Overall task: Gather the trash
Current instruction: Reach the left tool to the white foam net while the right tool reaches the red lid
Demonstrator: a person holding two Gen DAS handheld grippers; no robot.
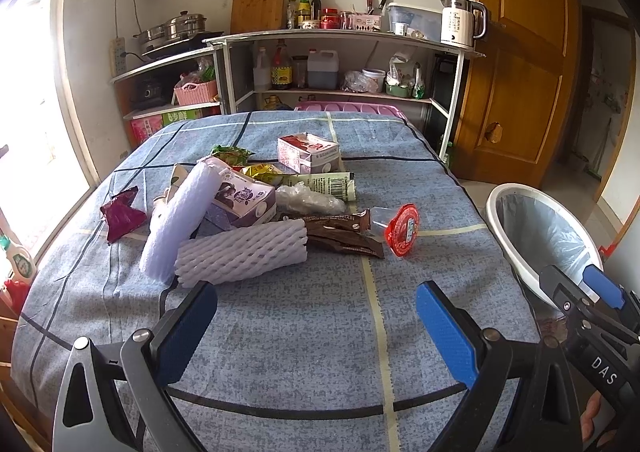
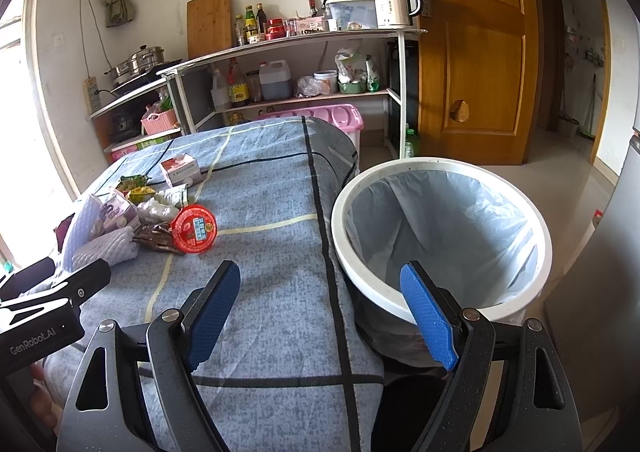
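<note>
We hold the left gripper [image 1: 316,326] and right gripper [image 2: 320,316] spread wide and empty, wrappers [image 1: 340,238] heaped at eleven o'clock on the worktop [image 1: 304,352], the lined bin [image 2: 440,236] standing ready at two o'clock.

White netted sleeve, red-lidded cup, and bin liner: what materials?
Netted sleeve: likely soft foam, matte white, open diamond mesh. Red-lidded cup: seemingly clear glossy plastic with a printed peel-off film lid. Bin liner: thin translucent plastic film, wrinkled with sheen.
</note>
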